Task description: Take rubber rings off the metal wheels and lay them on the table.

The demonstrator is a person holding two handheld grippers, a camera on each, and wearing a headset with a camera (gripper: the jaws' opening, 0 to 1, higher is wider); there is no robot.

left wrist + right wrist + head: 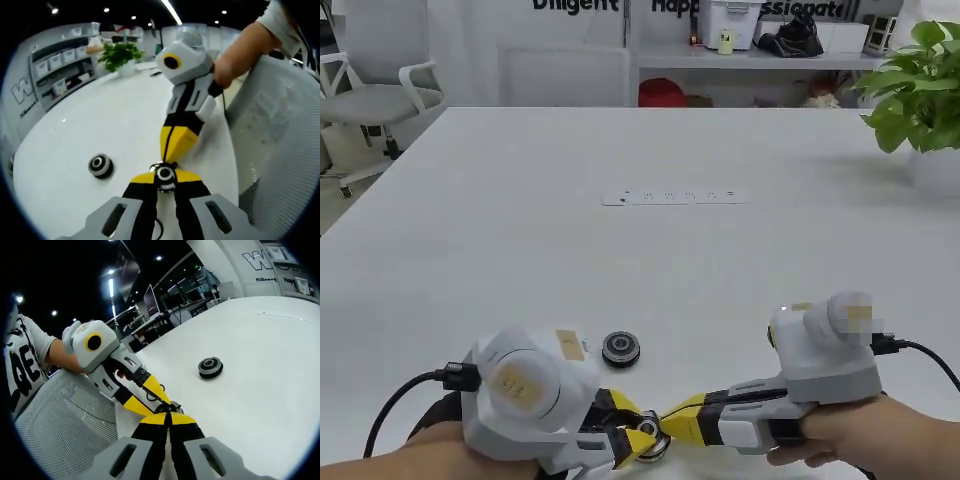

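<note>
Black rubber still rings the spare wheel (621,348) lying on the desk (640,250), with no loose ring beside it. At the near edge the left claw (165,177) clenches a second wheel (165,173). The right claw (170,415), jaws pinched together, nips its rim. Stripping looks barely begun.

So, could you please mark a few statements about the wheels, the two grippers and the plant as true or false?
1. The left gripper holds a wheel between its jaws. True.
2. A second wheel lies on the table with its black ring on it. True.
3. The right gripper is far from the left gripper. False: the tips of the two meet at the wheel.
4. The plant stands at the table's left edge. False: in the head view it stands at the far right.
</note>
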